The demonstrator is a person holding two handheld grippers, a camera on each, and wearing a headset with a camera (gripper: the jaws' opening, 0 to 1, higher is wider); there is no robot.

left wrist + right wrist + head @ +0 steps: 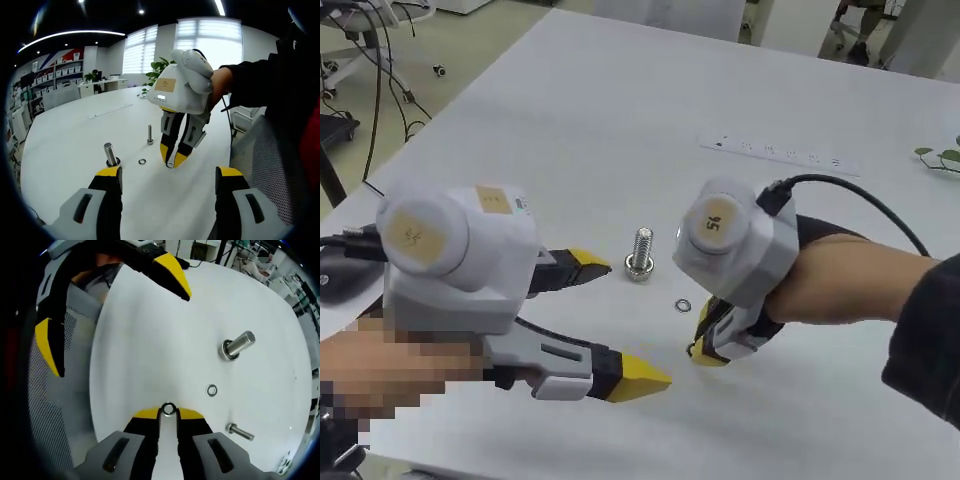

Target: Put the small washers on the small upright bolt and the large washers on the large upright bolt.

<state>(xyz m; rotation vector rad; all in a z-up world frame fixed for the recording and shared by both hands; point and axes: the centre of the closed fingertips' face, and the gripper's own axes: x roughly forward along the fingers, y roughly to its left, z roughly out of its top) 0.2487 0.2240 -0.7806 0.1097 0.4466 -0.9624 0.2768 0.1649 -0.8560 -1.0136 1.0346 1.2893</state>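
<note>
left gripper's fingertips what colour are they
Yellow, on black jaws; the left gripper shows it best in the head view.

white surface (620, 110); silver bolt (640, 252) and washer (169, 404); left gripper (622, 322) and right gripper (705, 348) pale grey, their fingers (640, 375) black with yellow tips; tan stickers (415, 238) on top; black sleeve (925, 330).

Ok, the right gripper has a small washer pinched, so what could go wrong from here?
1. The small washer is held only at the very tips of the right gripper, so it may slip out in transit.
2. The small bolt is thin; a misaligned descent could knock it over.
3. The loose washer lies on the table close to that bolt and could get swept aside.
</note>
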